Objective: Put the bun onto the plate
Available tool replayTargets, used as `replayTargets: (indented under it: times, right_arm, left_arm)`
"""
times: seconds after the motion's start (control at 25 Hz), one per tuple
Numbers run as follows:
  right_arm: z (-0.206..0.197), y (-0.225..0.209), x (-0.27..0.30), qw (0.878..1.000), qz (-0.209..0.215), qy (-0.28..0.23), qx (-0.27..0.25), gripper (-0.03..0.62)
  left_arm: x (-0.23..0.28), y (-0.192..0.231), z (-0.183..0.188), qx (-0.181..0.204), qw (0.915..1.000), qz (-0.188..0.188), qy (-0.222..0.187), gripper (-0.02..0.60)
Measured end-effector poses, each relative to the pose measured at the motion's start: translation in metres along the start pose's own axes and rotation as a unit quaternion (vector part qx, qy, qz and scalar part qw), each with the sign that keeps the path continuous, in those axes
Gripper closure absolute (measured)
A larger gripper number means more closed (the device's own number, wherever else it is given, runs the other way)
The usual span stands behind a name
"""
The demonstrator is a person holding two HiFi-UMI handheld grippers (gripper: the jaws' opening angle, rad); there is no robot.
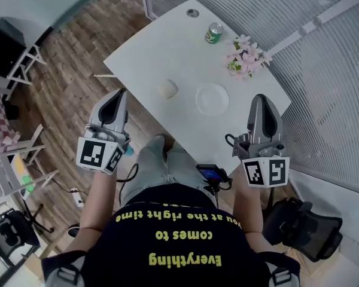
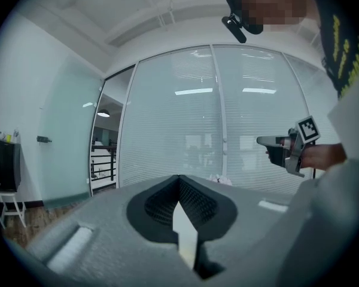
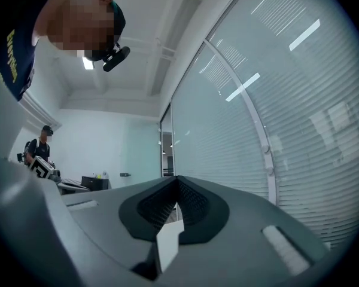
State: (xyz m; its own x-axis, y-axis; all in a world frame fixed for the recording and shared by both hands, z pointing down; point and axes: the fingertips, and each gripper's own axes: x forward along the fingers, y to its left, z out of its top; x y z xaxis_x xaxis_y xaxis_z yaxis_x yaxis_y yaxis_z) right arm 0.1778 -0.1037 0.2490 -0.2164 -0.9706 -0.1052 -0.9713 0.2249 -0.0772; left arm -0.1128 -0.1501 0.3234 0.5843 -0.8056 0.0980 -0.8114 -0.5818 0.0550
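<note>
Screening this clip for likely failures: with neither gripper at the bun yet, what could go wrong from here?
1. Both the left gripper and right gripper have fingers together and empty; reaching the bun like that would likely shove it across the table.
2. The flowers stand close beyond the plate; a long reach from the right could brush them.
3. The bun looks soft; a hard squeeze may squash it.

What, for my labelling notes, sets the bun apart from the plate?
The bun is a small rounded lump; the plate is a wider flat disc. The bun looks cream; the plate is white like the table. The bun lies left of the plate in the head view. Both rest on the table, apart.
</note>
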Motion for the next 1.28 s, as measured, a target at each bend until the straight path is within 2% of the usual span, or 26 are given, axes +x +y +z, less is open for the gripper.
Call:
replayTargets:
  times: [0.2, 0.44, 0.68, 0.92, 1.16, 1.28]
  right_arm:
    - [0.0, -0.003, -0.005, 0.999, -0.046, -0.001, -0.008, 0.588]
    - [-0.006, 0.01, -0.003, 0.998, -0.06, -0.001, -0.01, 0.588]
    - [-0.034, 0.042, 0.02, 0.999, -0.007, 0.034, -0.012, 0.588]
    - [-0.069, 0.065, 0.049, 0.997, 0.039, 0.062, -0.015, 0.588]
    - [-0.13, 0.08, 0.08, 0.989, 0.084, 0.118, -0.031, 0.585]
    - [-0.171, 0.091, 0.096, 0.978, 0.115, 0.169, -0.036, 0.514]
  left_arm:
    - [0.011, 0.021, 0.004, -0.004, 0.9996, -0.029, -0.005, 0.581]
    - [0.021, 0.028, 0.006, 0.003, 0.9987, -0.049, -0.015, 0.581]
    - [0.018, 0.035, 0.007, -0.001, 0.9986, -0.047, -0.026, 0.581]
    - [0.001, 0.055, 0.002, -0.008, 0.9996, -0.015, -0.021, 0.581]
    - [-0.017, 0.066, -0.003, -0.008, 0.9996, 0.019, -0.017, 0.581]
    - [-0.024, 0.067, -0.011, -0.012, 0.9995, 0.029, -0.008, 0.581]
